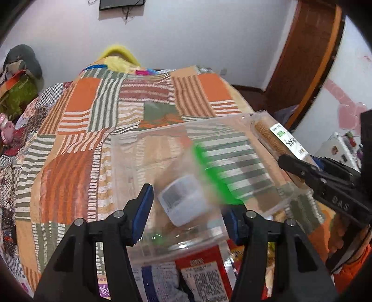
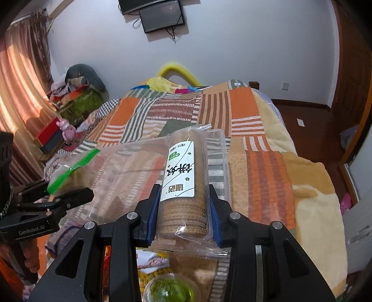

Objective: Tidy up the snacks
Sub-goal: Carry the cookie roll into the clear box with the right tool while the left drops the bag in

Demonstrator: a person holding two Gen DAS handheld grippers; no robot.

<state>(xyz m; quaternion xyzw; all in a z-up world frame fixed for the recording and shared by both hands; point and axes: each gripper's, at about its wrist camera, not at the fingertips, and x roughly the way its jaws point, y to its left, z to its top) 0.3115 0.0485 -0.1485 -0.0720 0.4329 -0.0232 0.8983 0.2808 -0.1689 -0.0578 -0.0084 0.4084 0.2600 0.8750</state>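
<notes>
Across the near edge of the bed lie loose snack packets [image 1: 202, 278], red and white printed wrappers under the left gripper, and a clear cup with something green inside [image 2: 171, 290] below the right gripper. A patchwork quilt [image 2: 176, 111] of orange, green and striped squares covers the bed, with a yellow blanket [image 2: 313, 197] on its right side. Far off, a dark screen [image 2: 161, 16] hangs on the pale wall, a curtain [image 2: 21, 76] glows at left, and piled clutter [image 2: 76, 95] sits beside the bed. A clear zip bag [image 1: 186, 162] with a green seal strip [image 1: 209, 172] is held up over the quilt; in the left wrist view it is blurred and blocks much of the bedding behind it. The left gripper [image 1: 188, 209] has its blue-padded fingers on either side of the bag's near part, though whether they pinch it cannot be told. The right gripper [image 2: 183, 209] is clamped on the near end of a roll of round biscuits [image 2: 183, 181] in clear wrap with a white label, whose far end points away, level with the bag's right edge.
</notes>
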